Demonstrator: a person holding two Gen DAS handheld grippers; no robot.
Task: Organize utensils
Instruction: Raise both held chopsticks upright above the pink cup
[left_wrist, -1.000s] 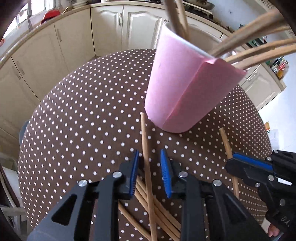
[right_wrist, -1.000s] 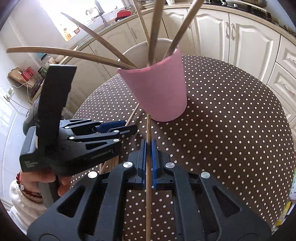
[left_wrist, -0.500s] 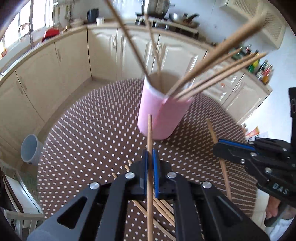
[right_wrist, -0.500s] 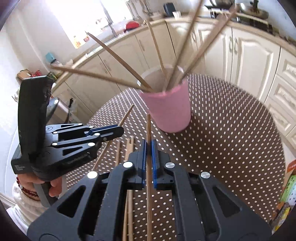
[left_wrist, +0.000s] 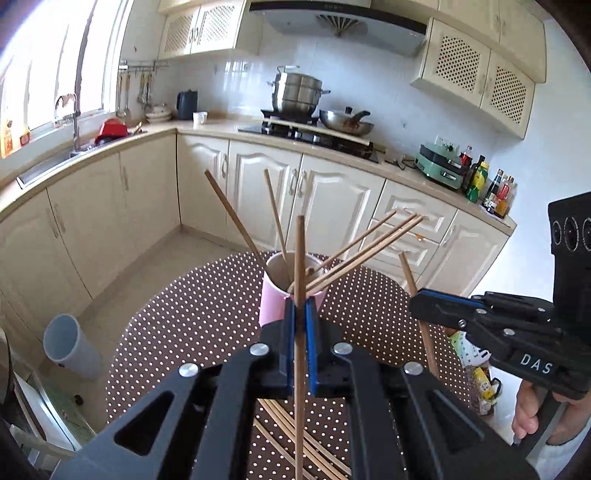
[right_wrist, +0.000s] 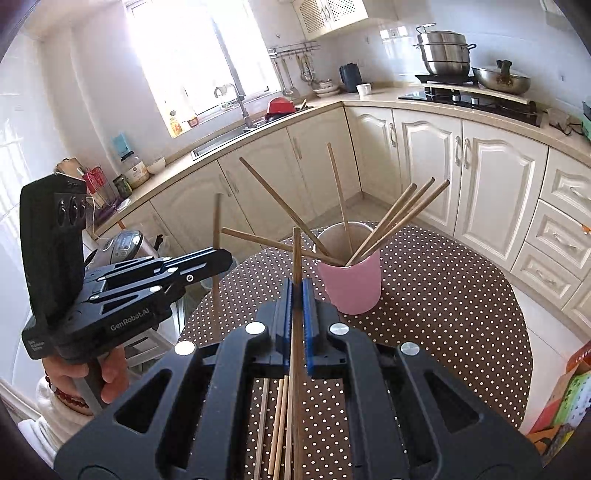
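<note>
**Operator:** At the far middle of the dotted table (right_wrist: 461, 295) stands the pink cup (right_wrist: 351, 284), already bristling with chopsticks that fan out over its rim. From my right gripper (right_wrist: 297, 295) the cup sits at about one o'clock, close ahead; from my left gripper (left_wrist: 300, 314) it is dead ahead at twelve, partly behind the fingertips.

**Partner:** What is each one holding?

**Operator:** Each is closed tight on a single stick. The right chopstick (right_wrist: 295, 254) runs straight along the fingers, its tip pointing up and forward, just left of the cup mouth. The left chopstick (left_wrist: 300, 254) does the same, its tip crossing the cup opening as I see it.

**Partner:** Which goes in first?

**Operator:** I judge the left one is better lined up, though I cannot tell which is truly nearer. Both sticks lie lengthwise to the grip, so each must be tipped end-down over the mouth. Loose chopsticks (right_wrist: 277, 424) lie on the table at six o'clock, under both grippers.
</note>
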